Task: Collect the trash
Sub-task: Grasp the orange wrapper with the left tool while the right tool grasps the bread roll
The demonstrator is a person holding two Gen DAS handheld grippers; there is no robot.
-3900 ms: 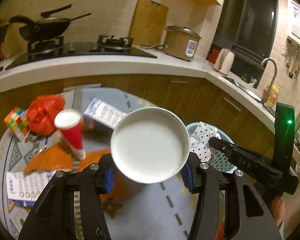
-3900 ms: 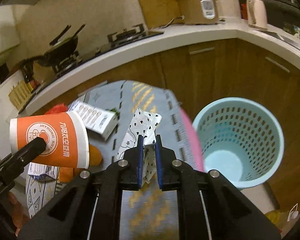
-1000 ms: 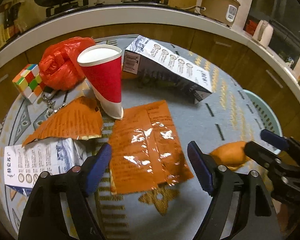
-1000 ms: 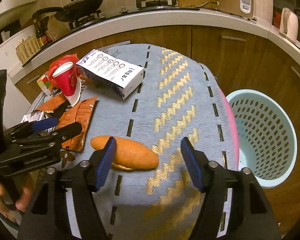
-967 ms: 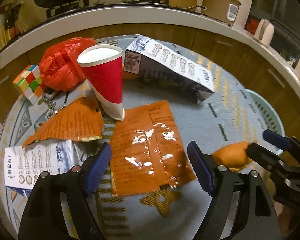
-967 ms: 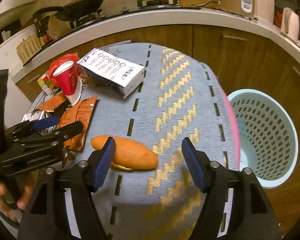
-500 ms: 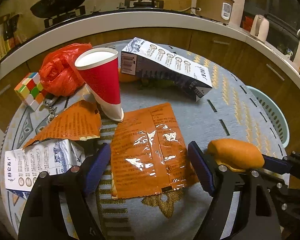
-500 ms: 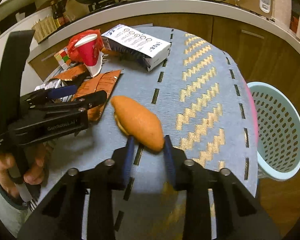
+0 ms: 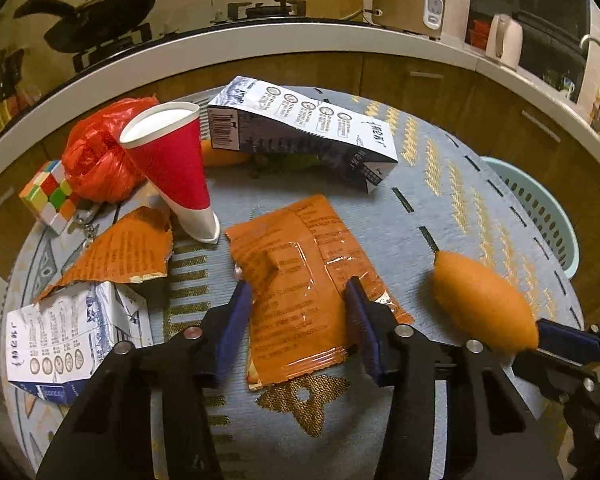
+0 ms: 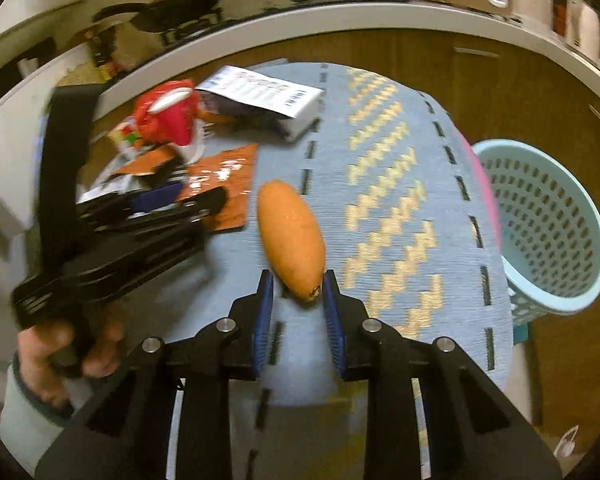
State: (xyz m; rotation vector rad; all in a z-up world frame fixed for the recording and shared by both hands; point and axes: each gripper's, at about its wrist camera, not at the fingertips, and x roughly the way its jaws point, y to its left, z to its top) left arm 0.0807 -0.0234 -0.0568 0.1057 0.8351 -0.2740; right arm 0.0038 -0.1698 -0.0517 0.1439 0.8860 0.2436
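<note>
Round table [image 9: 452, 208] with a grey-blue patterned cloth fills the middle of both views.

Right gripper [image 10: 297, 294], lower centre of the right wrist view: blue pads clenched on the near tip of an orange bread roll [image 10: 291, 238], which juts away from the jaws above the cloth. In the left wrist view the same roll [image 9: 486, 304] shows at right centre, blurred, with the right gripper's dark fingers entering from the lower right corner.

Left gripper [image 9: 298, 290], lower centre of the left wrist view: jaws have just been closing, and they now press the two side edges of a flat orange foil wrapper [image 9: 300, 280], which buckles between the pads; the wrapper lies on the cloth. In the right wrist view the left gripper sits at left centre, blurred, held by a hand [image 10: 66, 340] in a pale sleeve.

Other items, left wrist view:
- red paper cup [image 9: 172, 164], upper left of centre, leaning
- red plastic bag [image 9: 96, 156], touching the cup's left side
- colour cube [image 9: 50, 194], far left
- torn orange wrapper piece [image 9: 124, 252], left centre
- flattened white carton [image 9: 60, 340], lower left
- long white milk carton [image 9: 300, 128], lying on its side, upper centre

Pale blue perforated basket [image 10: 540, 224] stands beside the table at the right edge of the right wrist view
</note>
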